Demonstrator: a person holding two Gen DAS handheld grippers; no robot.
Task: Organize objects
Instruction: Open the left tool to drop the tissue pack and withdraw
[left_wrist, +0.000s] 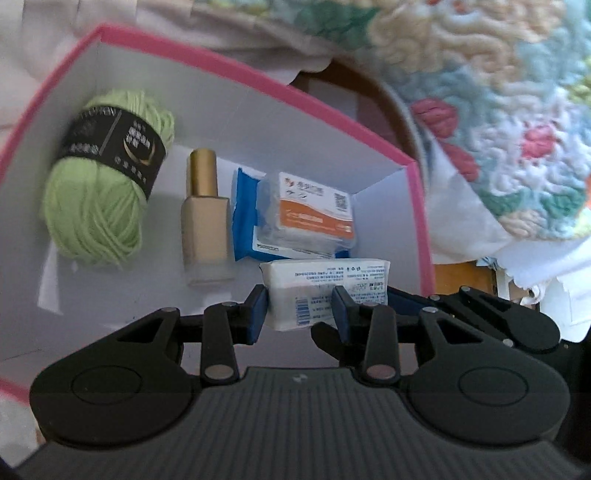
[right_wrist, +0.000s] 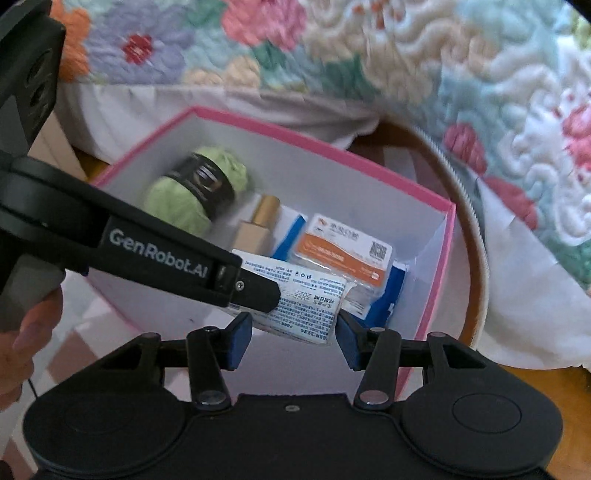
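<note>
The left gripper (left_wrist: 299, 308) was closed on a white plastic-wrapped tissue pack (left_wrist: 325, 291) printed with small text and a barcode, its blue-padded fingers (left_wrist: 256, 314) pressing the pack's two sides, and it held the pack low inside a pink-rimmed cardboard box with white inner walls (left_wrist: 258, 85). Straight ahead of that gripper, just beyond the held pack, lay a clear plastic case with an orange and white label (left_wrist: 314, 210) resting on top of a flat blue packet (left_wrist: 245, 218). Ahead and to the left of the fingers lay a beige glass bottle with a gold cap (left_wrist: 205, 218), and farther left a ball of light green yarn with a black paper band (left_wrist: 107, 177), both on the box floor. In the right wrist view the right gripper (right_wrist: 295, 341) stood open at a medium width just outside the near wall of the box (right_wrist: 436, 280), with the free end of the tissue pack (right_wrist: 306, 299) lying between and just ahead of its blue pads (right_wrist: 238, 341); I could not tell whether either pad touched the pack. The left gripper's black body crossed from the left of that view to the pack. Beyond the box, ahead of both grippers, hung a quilted floral bedspread (right_wrist: 406, 74)
</note>
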